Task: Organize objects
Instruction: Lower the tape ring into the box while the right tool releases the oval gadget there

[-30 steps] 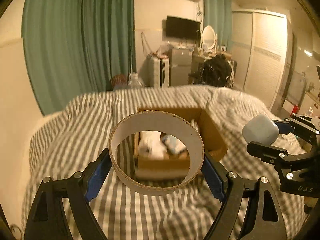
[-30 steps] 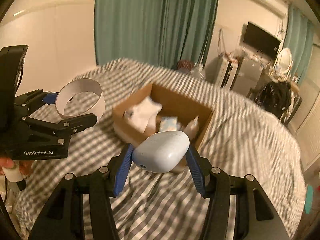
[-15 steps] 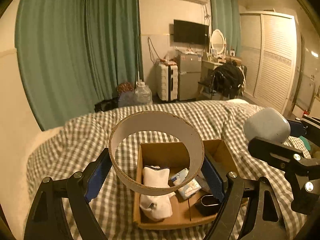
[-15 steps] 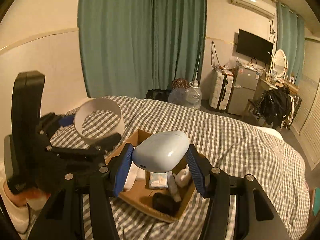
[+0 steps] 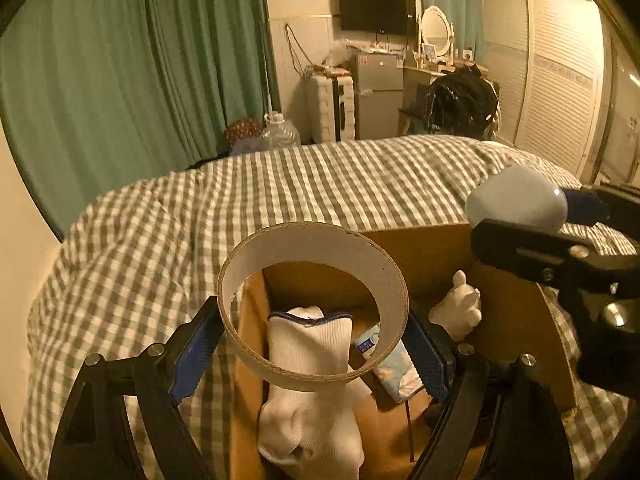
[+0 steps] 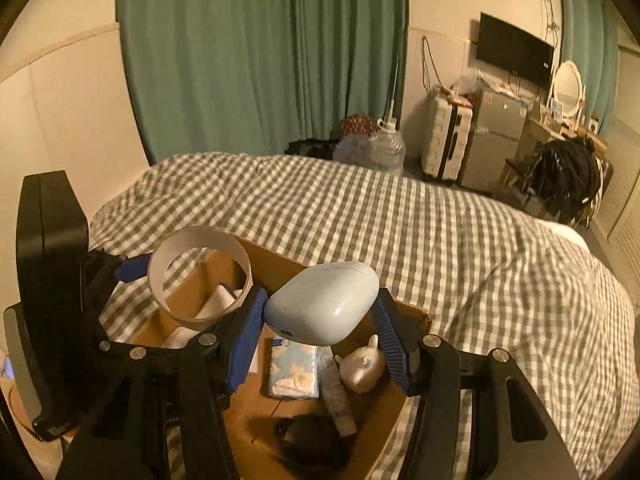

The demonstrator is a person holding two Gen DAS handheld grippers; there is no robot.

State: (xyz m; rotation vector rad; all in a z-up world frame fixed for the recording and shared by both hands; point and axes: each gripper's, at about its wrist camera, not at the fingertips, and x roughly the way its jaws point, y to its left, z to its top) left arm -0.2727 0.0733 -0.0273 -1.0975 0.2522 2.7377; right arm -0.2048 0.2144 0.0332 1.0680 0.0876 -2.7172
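Note:
My left gripper [image 5: 312, 332] is shut on a cardboard tape ring [image 5: 384, 276], held above the left part of an open cardboard box [image 5: 516, 320]. The ring also shows in the right wrist view [image 6: 158, 280]. My right gripper [image 6: 320, 320] is shut on a pale blue egg-shaped case [image 6: 324, 304], held above the box [image 6: 412, 314]; the case also shows in the left wrist view [image 5: 518, 200]. Inside the box lie a white sock [image 5: 308, 360], a tissue pack [image 6: 294, 372], a small white figurine [image 6: 362, 366], a tube [image 6: 338, 400] and a dark object [image 6: 312, 440].
The box rests on a bed with a grey checked cover [image 6: 440, 232]. Green curtains [image 6: 260, 52] hang behind. A water jug [image 6: 386, 148], a white suitcase [image 6: 444, 140] and a small fridge [image 6: 492, 140] stand beyond the bed.
Both grippers have moved forward and down over the box with their objects still held. The box now fills the lower part of both views.

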